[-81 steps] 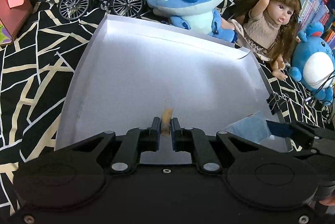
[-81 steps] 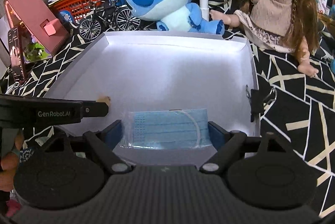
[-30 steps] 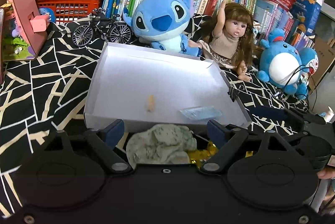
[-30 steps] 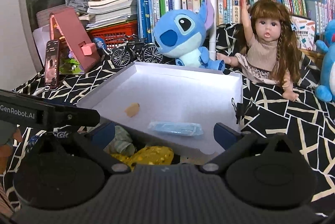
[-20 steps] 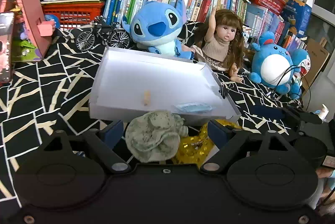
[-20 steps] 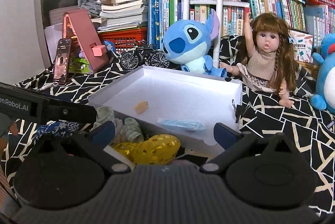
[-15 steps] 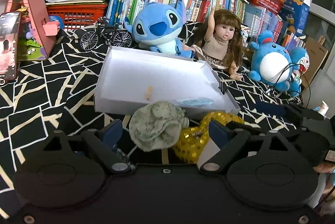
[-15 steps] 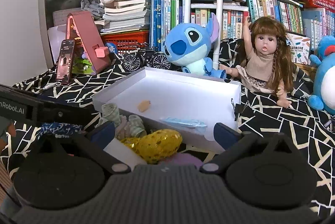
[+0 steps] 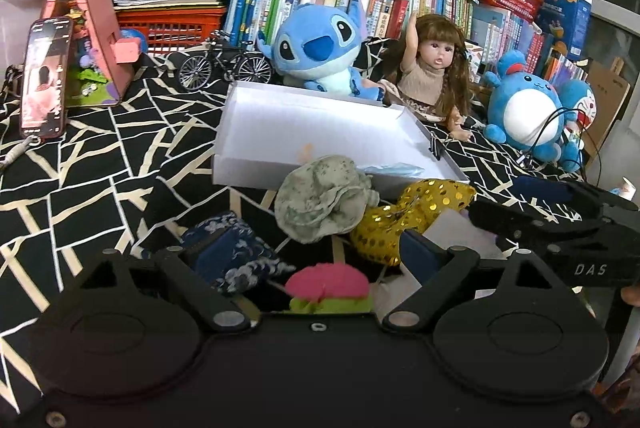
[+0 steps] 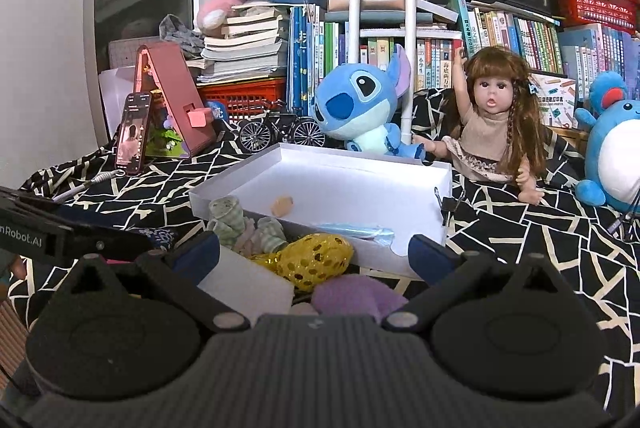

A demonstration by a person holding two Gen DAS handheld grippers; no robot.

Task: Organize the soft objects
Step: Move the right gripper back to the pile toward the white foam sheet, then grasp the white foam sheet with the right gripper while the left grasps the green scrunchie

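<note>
Both grippers have drawn back from the box [image 9: 256, 131] since the earlier frames, so the pile of soft things in front of its near wall has come into view. Inside the white, shallow box lie a small tan piece [image 10: 282, 204] on its floor and a blue mask [image 10: 354, 228] flat against the near wall, toward the near right corner. On the black cloth [image 9: 80, 163] with cream lines, just outside that wall, sit a crumpled pale green floral hat [image 9: 322, 201], touching a gold sequin piece [image 9: 416, 211] to its right; nearer the cameras lie a navy patterned cloth [image 9: 236, 256], a pink and green fuzzy thing [image 9: 328, 288], a white block [image 10: 244, 278] and a lilac plush [image 10: 356, 296]. The left gripper [image 9: 316, 252] hangs over the pile with its jaws spread wide and nothing clasped; the navy cloth lies by its left finger and the pink thing below the gap. The right gripper [image 10: 316, 252] is likewise spread wide and empty, with the white block, the gold piece and the lilac plush under its gap. Past the far wall of the box sit a blue plush [image 10: 360, 107] and a doll [image 10: 496, 115].
</note>
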